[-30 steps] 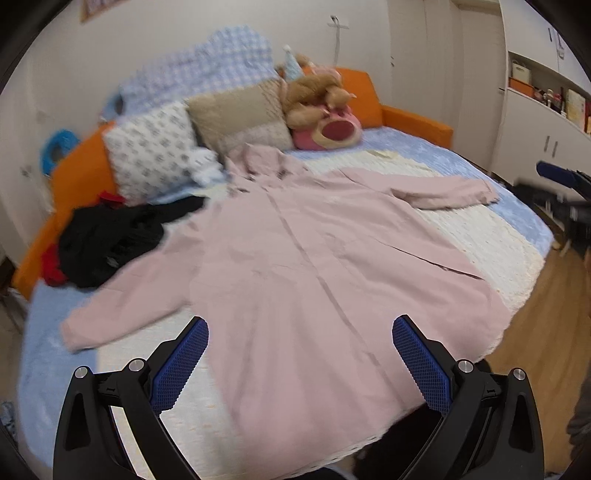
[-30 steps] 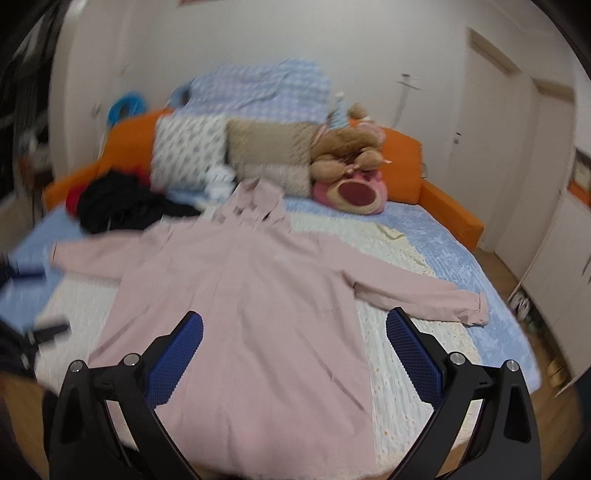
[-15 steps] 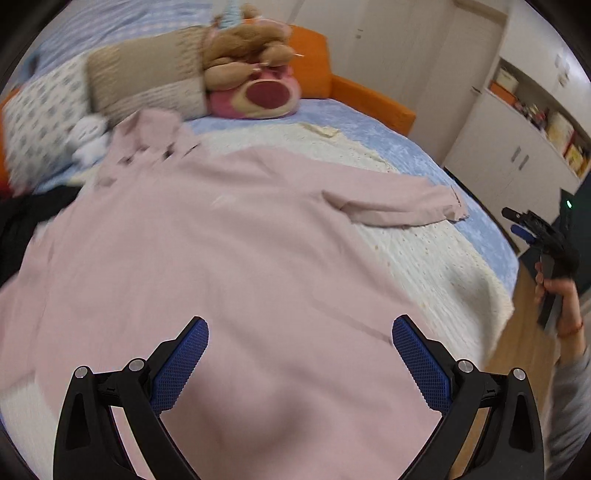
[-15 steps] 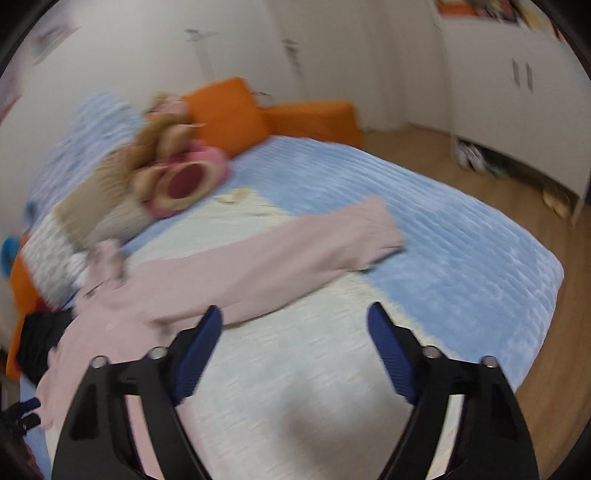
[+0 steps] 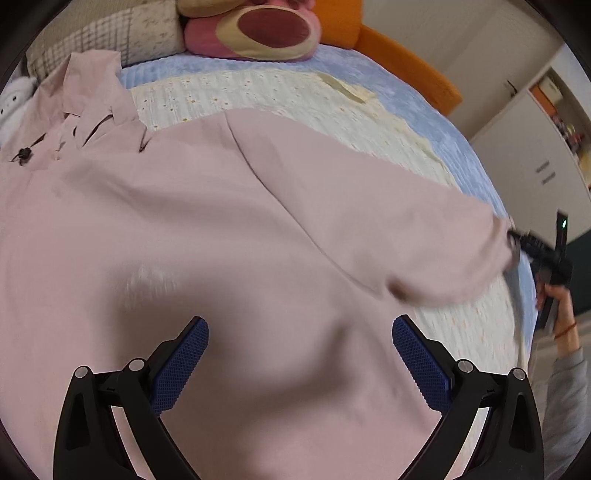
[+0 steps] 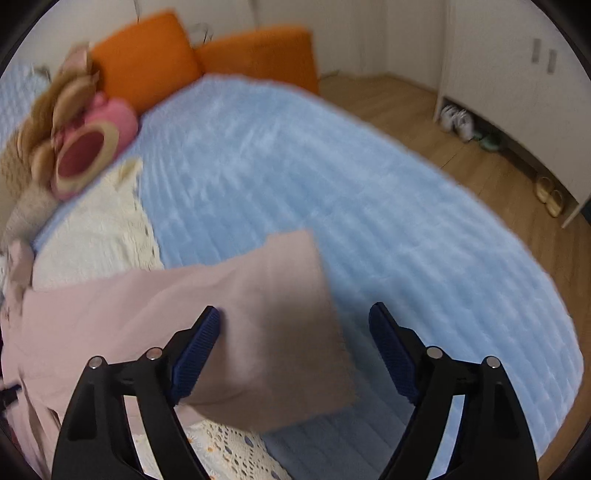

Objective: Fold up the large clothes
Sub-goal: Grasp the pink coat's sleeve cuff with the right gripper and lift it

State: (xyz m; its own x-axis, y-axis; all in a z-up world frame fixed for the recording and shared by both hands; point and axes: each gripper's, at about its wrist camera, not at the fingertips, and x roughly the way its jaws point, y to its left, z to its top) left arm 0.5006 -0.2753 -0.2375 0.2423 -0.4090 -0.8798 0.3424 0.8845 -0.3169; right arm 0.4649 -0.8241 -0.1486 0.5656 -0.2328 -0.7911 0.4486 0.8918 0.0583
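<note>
A pale pink shirt [image 5: 192, 229] lies spread flat on the bed [image 6: 332, 177], over a cream lace cover [image 5: 332, 110] that sits on the blue bedspread. Its collar points toward the pink plush toy [image 5: 255, 33] at the head of the bed.

The left tool [image 5: 300, 354] hangs just above the body of the shirt, tilted downward, its blue pads spread wide with nothing clamped; the cloth fills the gap below them.

The shirt's sleeve [image 6: 258, 314] reaches out from the body onto the blue bedspread, away from the plush toy. The right tool [image 6: 295, 343] is at the cuff: its jaws have just been closing and stand partly apart, the cuff end lying between them, the left pad at the cloth's edge, no firm pinch visible.
</note>
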